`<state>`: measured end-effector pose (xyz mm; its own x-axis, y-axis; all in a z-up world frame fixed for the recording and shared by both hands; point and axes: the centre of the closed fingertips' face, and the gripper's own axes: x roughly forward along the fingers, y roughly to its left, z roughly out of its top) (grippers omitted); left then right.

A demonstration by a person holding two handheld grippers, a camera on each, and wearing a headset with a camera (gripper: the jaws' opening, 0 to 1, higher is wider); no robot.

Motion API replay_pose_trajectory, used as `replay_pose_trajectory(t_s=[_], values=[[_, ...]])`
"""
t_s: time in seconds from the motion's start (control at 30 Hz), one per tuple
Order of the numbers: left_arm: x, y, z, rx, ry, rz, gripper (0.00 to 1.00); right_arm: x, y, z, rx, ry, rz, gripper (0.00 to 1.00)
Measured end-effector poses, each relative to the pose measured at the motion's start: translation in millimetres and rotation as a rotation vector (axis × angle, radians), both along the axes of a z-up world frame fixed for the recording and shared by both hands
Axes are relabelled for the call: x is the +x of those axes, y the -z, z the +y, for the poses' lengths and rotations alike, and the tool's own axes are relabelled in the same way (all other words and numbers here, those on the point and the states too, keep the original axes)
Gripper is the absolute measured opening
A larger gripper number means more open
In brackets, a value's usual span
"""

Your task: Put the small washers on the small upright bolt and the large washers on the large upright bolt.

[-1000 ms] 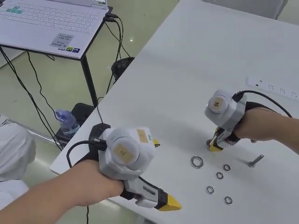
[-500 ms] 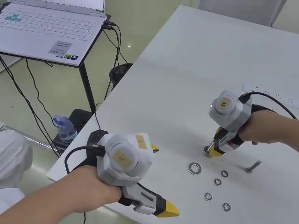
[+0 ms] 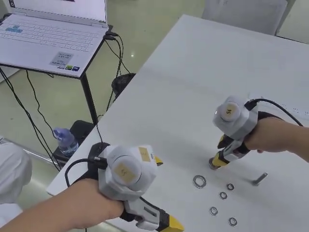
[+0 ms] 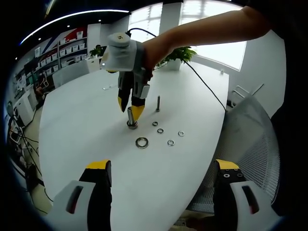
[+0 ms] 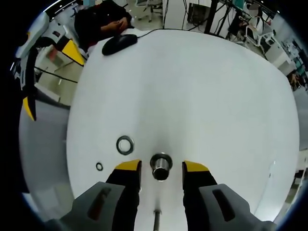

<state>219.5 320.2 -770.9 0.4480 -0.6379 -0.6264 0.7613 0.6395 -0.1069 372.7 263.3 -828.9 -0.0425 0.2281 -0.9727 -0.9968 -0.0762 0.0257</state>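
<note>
Large bolt (image 4: 131, 117): bright steel, upright on its head on the white table (image 3: 193, 87).
Right gripper (image 5: 161, 167): yellow-tipped jaws astride the bolt, with a gap on each side.
Large washer (image 3: 199, 181): flat, just beside the bolt.
Four small washers (image 3: 223, 195): flat, loosely grouped near the large washer.
Small bolt (image 3: 259, 179): on its side, beyond the washers.
Left gripper (image 4: 162, 166): jaws wide apart, holding nothing, near the table edge.
</note>
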Motion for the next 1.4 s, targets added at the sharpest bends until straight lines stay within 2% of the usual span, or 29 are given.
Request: replay_pose_trajectory(t_s=[0.17, 0.23, 0.27, 0.5, 1.03, 1.2, 1.4], values=[[-1.5, -0.4, 0.1, -0.001, 0.001, -0.003, 0.87, -11.6, -3.3, 12.1, 0.029, -0.033, 0.011, 0.35], [-2.3, -0.2, 0.7, -0.001, -0.001, -0.001, 0.87, -15.1, -2.9, 14.4, 0.028, -0.059, 0.004, 0.35], [-2.6, -0.3, 0.9, -0.001, -0.002, -0.001, 0.87, -12.1, -1.2, 15.0, 0.025, -0.078, 0.0, 0.35], [-2.1, -2.8, 1.8, -0.008, -0.012, -0.01, 0.87, -23.7, 2.5, 19.4, 0.026, -0.112, 0.017, 0.35], [-1.8, -4.9, 1.9, -0.014, -0.018, -0.016, 0.87, -50.7, 6.3, 20.1, 0.043, -0.144, 0.023, 0.37], [-0.8, -5.2, 1.6, -0.018, -0.019, -0.019, 0.88, -60.6, 13.3, 15.9, 0.041, -0.145, 0.027, 0.38], [-1.4, -5.4, 0.0, -0.02, -0.016, -0.021, 0.89, -65.1, 22.1, 15.1, 0.047, -0.133, 0.033, 0.38]])
